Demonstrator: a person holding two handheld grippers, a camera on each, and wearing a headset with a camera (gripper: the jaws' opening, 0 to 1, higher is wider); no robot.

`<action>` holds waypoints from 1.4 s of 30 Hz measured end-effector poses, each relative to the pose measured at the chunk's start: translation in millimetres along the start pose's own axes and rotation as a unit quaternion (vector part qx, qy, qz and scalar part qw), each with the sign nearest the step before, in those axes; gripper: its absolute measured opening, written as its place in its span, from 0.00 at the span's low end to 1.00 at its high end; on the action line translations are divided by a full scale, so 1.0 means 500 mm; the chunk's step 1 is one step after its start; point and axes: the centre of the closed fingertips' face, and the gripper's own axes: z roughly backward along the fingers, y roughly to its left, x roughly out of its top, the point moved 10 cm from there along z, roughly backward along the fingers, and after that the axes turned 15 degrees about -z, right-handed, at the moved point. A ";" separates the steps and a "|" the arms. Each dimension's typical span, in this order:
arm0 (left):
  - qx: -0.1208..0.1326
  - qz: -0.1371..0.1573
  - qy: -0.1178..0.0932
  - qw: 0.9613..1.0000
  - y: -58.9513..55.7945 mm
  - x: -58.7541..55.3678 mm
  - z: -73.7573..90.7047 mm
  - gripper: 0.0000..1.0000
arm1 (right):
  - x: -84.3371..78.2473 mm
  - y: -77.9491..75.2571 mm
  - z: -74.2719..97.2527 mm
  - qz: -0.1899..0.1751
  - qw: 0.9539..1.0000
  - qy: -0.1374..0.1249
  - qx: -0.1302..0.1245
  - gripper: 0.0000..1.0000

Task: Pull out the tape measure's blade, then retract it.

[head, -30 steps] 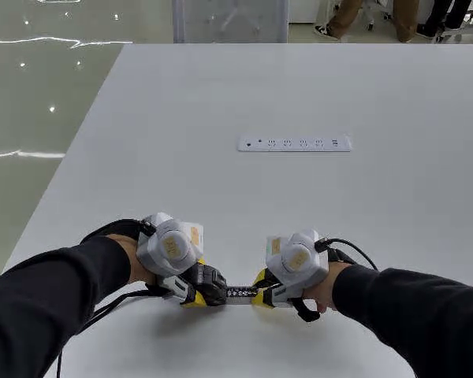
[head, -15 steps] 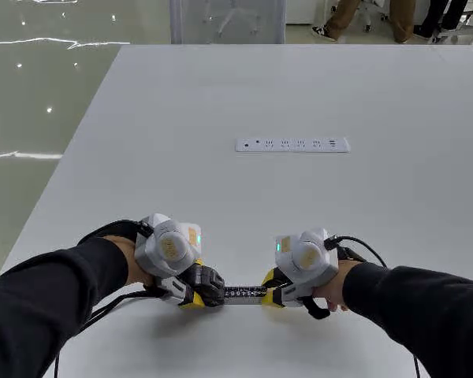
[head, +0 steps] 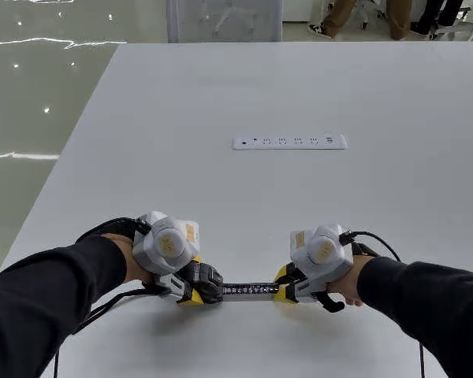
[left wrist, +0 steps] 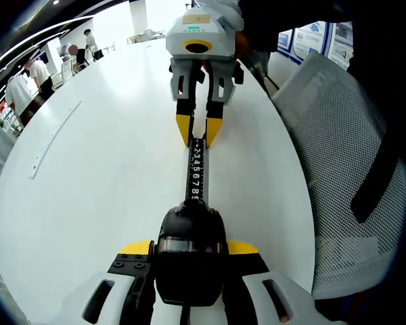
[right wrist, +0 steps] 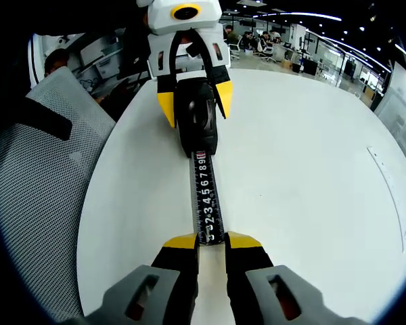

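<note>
White table (head: 299,87), near edge: tape measure (head: 207,282) drawn partway out between two tools.
Clamped the black case (right wrist: 196,122) in the left tool (left wrist: 189,247), yellow-tipped jaws pressed against its two sides. Pinched the free end of the blade (right wrist: 203,196) in the right tool (right wrist: 212,242), jaws narrow and almost together on it. Held the blade straight and low over the table between the two tools, printed numbers facing up. Saw a white power strip (head: 290,142) lying well beyond, mid-table, and a mesh chair (left wrist: 338,169) beside the table edge.
</note>
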 end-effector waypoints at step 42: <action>0.006 0.004 -0.002 1.000 -0.003 0.000 0.000 0.34 | -0.116 -0.046 0.101 -0.019 0.999 0.017 -0.020 0.10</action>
